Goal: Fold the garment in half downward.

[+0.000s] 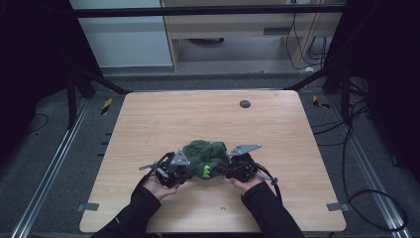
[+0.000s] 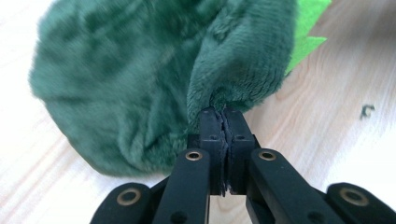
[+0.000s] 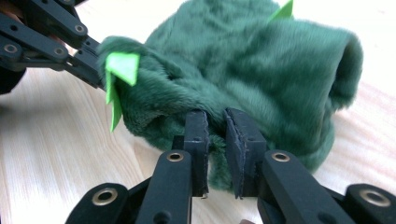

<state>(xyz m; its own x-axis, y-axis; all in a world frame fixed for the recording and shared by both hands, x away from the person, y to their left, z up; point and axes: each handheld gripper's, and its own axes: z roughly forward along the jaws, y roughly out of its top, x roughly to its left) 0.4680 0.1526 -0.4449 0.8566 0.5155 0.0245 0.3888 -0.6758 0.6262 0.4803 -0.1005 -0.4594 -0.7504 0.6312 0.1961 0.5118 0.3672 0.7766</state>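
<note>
1. Two grippers work one dark green plush item (image 1: pixel 204 156) at the lower centre of the high view, on the near half of a light wooden table (image 1: pixel 158 119).
2. Left gripper (image 1: pixel 190 169) sits on the plush's left side in the high view, right gripper (image 1: pixel 224 170) on its right side; a hand in a dark sleeve (image 1: pixel 133 210) backs each, coming in from the bottom edge.
3. Left gripper view: jaws pressed together at centre frame, clamping a fold of the green plush (image 2: pixel 140 79). Pads meet, with fabric bunched at the tips. Gripping the plush.
4. Same view: plush takes up the upper left and centre of the frame; bright green felt spikes (image 2: pixel 306 32) stick out at the upper right edge. Bare table wood at right.
5. Right gripper view: right gripper (image 3: pixel 215 128) has its jaws slightly apart at lower centre, a tuck of green plush (image 3: pixel 261 60) between them. Both pads sit against the fabric; it reads as a loose pinch on the plush edge.
6. Same view: left gripper (image 3: pixel 95 70) enters from the upper left, its tips buried in the plush next to a bright green felt spike (image 3: pixel 122 67). Another spike tip shows at the top of the frame.
7. Plush lies crumpled on the table, with an open tube-like end at the right of the right gripper view.
8. Small dark round disc (image 1: pixel 244 103) sits on the far part of the table in the high view, well apart from the plush.
</note>
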